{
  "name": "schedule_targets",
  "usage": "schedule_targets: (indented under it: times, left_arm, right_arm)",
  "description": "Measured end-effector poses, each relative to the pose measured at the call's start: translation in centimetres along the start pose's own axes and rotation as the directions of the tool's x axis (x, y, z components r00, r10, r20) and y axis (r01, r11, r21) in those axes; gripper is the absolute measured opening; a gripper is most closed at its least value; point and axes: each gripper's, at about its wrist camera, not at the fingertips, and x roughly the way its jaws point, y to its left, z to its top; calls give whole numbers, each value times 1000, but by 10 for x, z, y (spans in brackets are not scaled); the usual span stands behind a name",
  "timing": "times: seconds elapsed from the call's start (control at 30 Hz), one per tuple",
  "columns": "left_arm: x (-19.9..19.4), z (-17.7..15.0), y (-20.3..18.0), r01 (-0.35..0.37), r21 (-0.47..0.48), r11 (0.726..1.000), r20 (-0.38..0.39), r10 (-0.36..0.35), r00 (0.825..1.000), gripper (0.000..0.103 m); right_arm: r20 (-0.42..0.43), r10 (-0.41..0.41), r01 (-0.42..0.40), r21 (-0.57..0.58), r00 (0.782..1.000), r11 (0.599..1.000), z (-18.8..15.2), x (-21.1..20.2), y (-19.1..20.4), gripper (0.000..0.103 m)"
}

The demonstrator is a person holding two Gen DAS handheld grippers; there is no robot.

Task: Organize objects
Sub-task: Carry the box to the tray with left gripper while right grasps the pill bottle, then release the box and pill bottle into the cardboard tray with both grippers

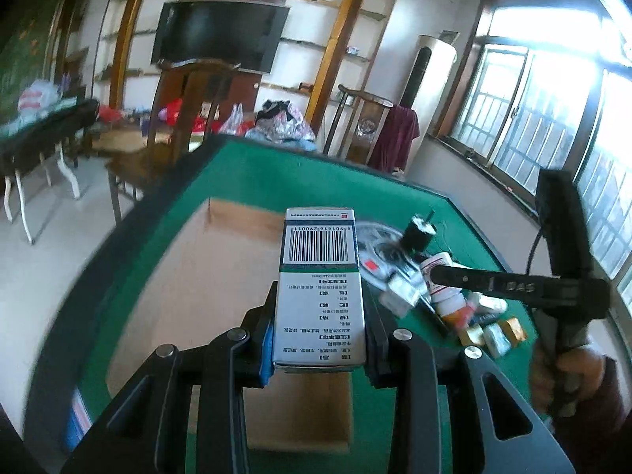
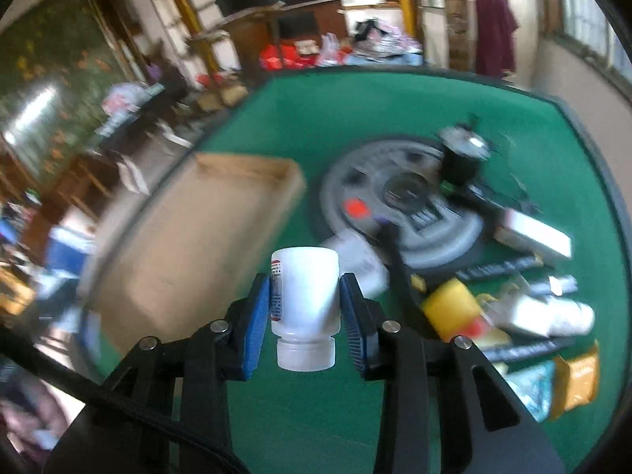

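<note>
Two loads are riding above the green desk (image 1: 245, 166) at once: in the left wrist view the left tool (image 1: 322, 339) is pinching a white medicine box (image 1: 320, 292) by its lower end over the shallow cardboard tray (image 1: 237, 245), so the long barcode end is sticking out and could be levering loose if it is swung quickly. In the right wrist view the right tool (image 2: 304, 316) is pinching a white pill bottle (image 2: 305, 304) cap-down near that cardboard tray (image 2: 205, 237), and the smooth round wall is likely risking a twist or slip onto the pile of packets (image 2: 533, 316) beside the round grey scale (image 2: 399, 201).
</note>
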Motion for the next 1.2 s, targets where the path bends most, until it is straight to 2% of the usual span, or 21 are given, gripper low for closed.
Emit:
schedule_targets:
  times: [0.1,0.23,0.33,0.53,0.63,1.07,1.2]
  left_arm:
    - [27,16,6,-57,36,998,-5,57,998,29]
    - [74,27,24,-77,3,997,-85,77,993,29]
    - [106,34,31,-96,-2,995,-123,95,988,29]
    - [153,33,32,-136,13,991,-177,136,975,29]
    - [167,30,39,-133,-15,991,-212,126,969,29]
    - [186,17,54,-148,-69,987,-253,126,959,29]
    - [191,20,58,-168,-90,982,-266,138,954,34]
  right_arm:
    - [-34,66,-66,12,997,998,23,24,18,33]
    - [-107,92,-87,48,990,995,41,71,30,33]
    - [-137,42,-34,57,990,998,52,107,34,33]
    - [-157,-39,53,86,987,995,68,147,29,33]
    - [-157,-77,91,84,985,992,72,153,28,33]
    - [-157,-104,117,77,982,990,76,160,17,34]
    - [-147,-139,147,47,979,988,76,159,19,34]
